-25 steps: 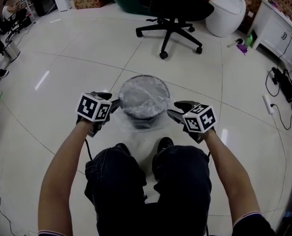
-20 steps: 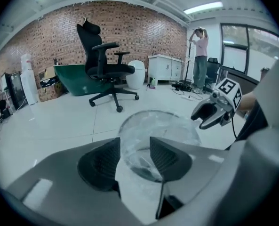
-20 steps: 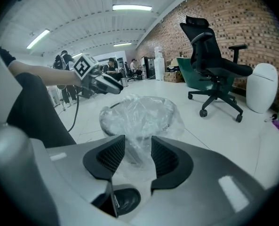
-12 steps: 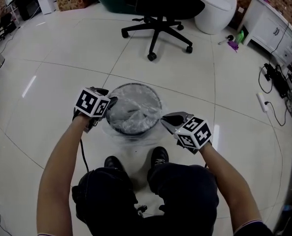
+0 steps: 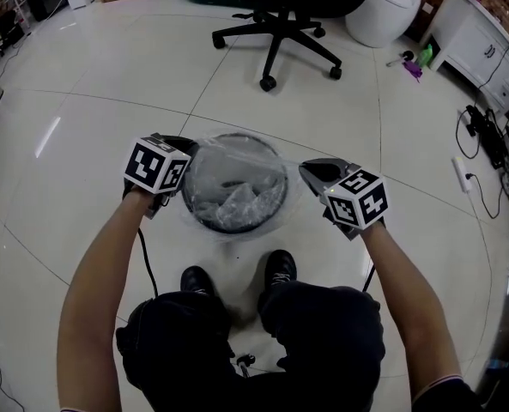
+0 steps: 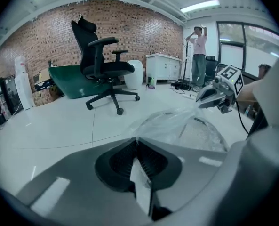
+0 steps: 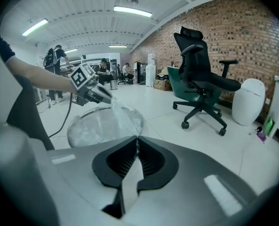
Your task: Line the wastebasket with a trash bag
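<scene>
The round dark wastebasket (image 5: 201, 220) stands on the white tile floor just ahead of my feet, with a clear trash bag (image 5: 237, 197) crumpled inside it and film spread over its rim. My left gripper (image 5: 185, 154) sits at the left rim and has just closed; its jaws pinch the bag's edge (image 6: 177, 121). My right gripper (image 5: 309, 172) is off the right rim and has just closed too, holding a thin strip of film (image 7: 123, 119). The film stretches taut between the two grippers. From the left gripper (image 6: 137, 139) I see the right one across the basket, and from the right gripper (image 7: 137, 144) the left one.
A black office chair (image 5: 275, 37) stands beyond the basket, with a white rounded bin (image 5: 383, 11) and a white cabinet (image 5: 486, 50) at the far right. Cables (image 5: 494, 144) trail along the right wall. A person (image 6: 199, 51) stands in the background.
The bag's pale sheet over the basket's mouth has opened up and sunk inside. The left gripper came in to the left rim; the right one drew away to the right with film in it.
</scene>
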Motion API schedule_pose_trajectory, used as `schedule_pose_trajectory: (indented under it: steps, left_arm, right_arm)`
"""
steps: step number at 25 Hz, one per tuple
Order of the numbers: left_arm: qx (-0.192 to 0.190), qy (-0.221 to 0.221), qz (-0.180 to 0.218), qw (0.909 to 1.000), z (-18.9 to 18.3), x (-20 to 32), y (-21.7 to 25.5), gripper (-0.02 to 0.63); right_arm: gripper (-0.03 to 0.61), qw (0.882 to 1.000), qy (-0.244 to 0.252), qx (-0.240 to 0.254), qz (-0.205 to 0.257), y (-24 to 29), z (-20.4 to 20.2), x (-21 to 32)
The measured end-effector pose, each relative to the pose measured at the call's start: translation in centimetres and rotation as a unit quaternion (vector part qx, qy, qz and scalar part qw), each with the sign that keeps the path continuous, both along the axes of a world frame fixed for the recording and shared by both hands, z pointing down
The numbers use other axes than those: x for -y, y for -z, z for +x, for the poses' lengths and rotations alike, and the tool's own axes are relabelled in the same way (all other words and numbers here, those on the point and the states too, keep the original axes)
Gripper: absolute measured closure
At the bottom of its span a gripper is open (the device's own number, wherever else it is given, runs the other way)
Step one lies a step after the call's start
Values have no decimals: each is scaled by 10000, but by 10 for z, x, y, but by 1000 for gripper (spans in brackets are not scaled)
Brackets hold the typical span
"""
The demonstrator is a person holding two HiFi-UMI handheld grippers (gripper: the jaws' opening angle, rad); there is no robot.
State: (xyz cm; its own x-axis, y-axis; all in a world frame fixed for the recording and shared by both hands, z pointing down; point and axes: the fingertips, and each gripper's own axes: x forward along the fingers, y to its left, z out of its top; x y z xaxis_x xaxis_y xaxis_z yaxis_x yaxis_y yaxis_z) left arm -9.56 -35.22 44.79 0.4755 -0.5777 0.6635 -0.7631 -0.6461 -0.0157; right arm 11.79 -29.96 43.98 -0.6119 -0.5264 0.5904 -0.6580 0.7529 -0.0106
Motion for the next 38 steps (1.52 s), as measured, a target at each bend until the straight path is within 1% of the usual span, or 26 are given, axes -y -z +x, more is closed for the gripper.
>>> schedule_pose_trajectory:
  steps: [3, 6, 11, 14, 19, 28, 38]
  left_arm:
    - [-4, 51, 49, 10000, -2, 8, 4, 600]
    - [-39, 111, 60, 9999, -4, 19, 3, 600]
    - [-149, 214, -94, 9996, -8, 38, -9, 600]
    - [-177, 263, -202, 9993, -9, 48, -20, 600]
    - [-109, 305, -429, 9986, -16, 58, -44, 600]
    - [-149, 235, -1073, 9938, -30, 47, -96, 600]
    - [-412, 268, -1565, 9865, -37, 22, -143, 600]
  right_arm:
    - [575, 9998, -172, -84, 108, 0, 3, 26]
    - [575, 9993, -339, -70, 107, -8, 1, 47]
    - [575, 9981, -581, 150, -99, -31, -1, 74]
    - [575, 9973, -647, 235, -248, -47, -3, 87]
    - [575, 9965, -582, 218, -555, -78, -9, 100]
    - [575, 9935, -311, 216, -1072, -123, -23, 100]
    - [575, 9891, -160, 293, -1431, -157, -29, 85]
